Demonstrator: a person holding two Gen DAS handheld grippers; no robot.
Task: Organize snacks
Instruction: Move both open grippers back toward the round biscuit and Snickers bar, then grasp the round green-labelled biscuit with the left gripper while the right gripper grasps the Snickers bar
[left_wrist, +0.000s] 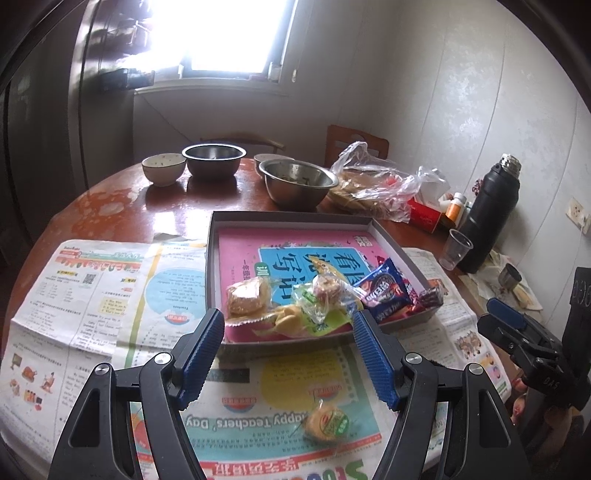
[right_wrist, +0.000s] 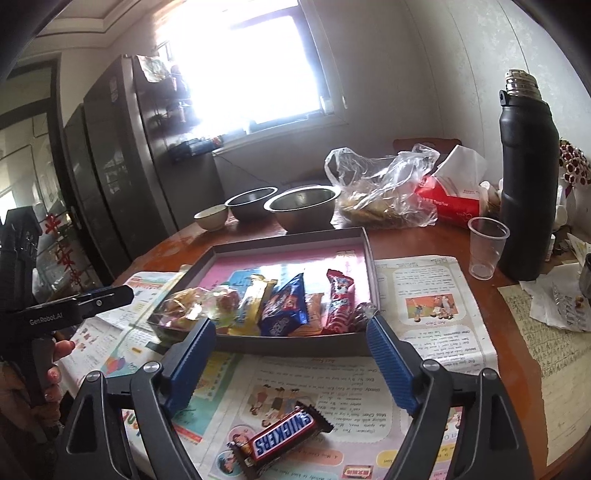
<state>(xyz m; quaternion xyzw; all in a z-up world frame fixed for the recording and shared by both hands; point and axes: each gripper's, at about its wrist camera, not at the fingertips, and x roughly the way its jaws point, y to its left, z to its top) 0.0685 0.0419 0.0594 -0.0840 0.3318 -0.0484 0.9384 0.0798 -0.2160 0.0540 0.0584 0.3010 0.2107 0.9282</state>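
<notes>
Newspaper (right_wrist: 369, 373) under "SNICKERS" bar (right_wrist: 282, 439)

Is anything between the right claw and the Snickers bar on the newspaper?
Nothing visible. The Snickers bar lies alone on the newspaper, below and between the open right claw's fingers, with no other snack beside it. The tray sits beyond it.

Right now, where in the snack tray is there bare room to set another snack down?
The far half of the tray is free: pink liner bordered by the back wall and side walls. The near edge is crowded, from the cracker packs past the blue cookie pack to the red bar.
</notes>
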